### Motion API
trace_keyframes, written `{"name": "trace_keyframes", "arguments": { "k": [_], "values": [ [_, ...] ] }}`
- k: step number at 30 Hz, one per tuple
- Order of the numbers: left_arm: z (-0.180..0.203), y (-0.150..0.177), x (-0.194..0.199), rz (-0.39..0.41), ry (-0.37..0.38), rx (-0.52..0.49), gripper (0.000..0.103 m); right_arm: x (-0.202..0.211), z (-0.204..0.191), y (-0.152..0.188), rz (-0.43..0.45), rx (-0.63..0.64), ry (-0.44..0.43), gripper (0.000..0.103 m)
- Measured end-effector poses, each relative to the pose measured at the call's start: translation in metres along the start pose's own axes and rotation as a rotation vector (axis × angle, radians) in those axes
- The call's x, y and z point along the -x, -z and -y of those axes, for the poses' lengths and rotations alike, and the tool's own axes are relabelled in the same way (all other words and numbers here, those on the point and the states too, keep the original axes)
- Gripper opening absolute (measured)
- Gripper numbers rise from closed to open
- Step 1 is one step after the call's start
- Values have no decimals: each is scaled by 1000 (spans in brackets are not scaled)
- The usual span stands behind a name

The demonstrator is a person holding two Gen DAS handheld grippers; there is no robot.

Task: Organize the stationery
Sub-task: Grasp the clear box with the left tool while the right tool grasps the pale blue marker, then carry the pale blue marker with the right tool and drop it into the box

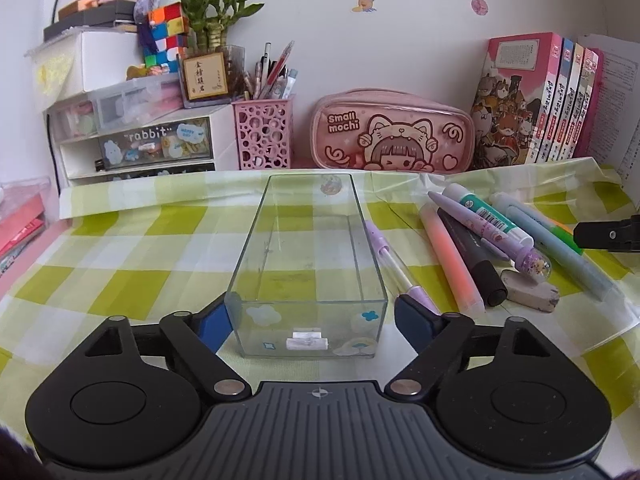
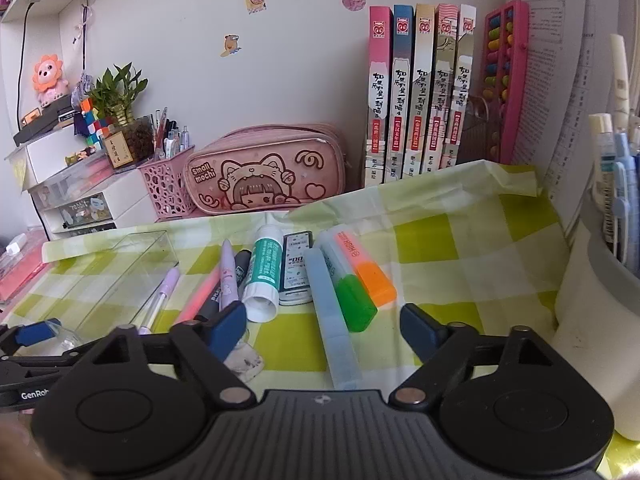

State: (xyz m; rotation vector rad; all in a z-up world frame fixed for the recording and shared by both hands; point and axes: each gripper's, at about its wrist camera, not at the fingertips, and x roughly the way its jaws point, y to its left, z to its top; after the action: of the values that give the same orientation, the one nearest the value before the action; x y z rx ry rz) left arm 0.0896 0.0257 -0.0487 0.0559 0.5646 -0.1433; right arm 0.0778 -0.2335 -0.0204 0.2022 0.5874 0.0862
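Note:
A clear plastic box (image 1: 308, 240) stands empty on the green checked cloth, lengthwise between the fingers of my left gripper (image 1: 310, 308). The left pad (image 1: 218, 320) meets the box's near corner and the right pad stands a sliver off the wall, so the gripper is open. Right of the box lie a purple gel pen (image 1: 394, 264), a pink highlighter (image 1: 452, 260), a black marker (image 1: 472, 256), a glue stick (image 1: 488, 216) and an eraser (image 1: 532, 292). My right gripper (image 2: 324, 320) hangs open over a light blue pen (image 2: 332, 320) and a green highlighter (image 2: 352, 300), touching neither.
A pink pencil case (image 2: 264, 176), a pink pen holder (image 1: 264, 136) and a row of books (image 2: 420, 92) line the back wall. A drawer unit (image 1: 136, 140) stands at back left. A grey cup of pens (image 2: 612, 264) crowds the right edge.

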Motion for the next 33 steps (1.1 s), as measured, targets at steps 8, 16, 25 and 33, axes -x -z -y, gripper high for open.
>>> {"name": "trace_keyframes", "arguments": {
  "k": [8,16,25,33],
  "values": [
    [-6,3,2,-12,-4,36,73,-38,1,-9,-99,-8,-25,37],
    [-9,21,31,11,-29,64,73,-43,2,-9,-165,-122,11,19],
    [-21,32,50,30,-6,107,73,-14,-16,-19,-172,-320,-70,19],
    [-23,36,54,40,-18,89,73,-8,-79,-37,-255,-397,-307,19]
  ]
}}
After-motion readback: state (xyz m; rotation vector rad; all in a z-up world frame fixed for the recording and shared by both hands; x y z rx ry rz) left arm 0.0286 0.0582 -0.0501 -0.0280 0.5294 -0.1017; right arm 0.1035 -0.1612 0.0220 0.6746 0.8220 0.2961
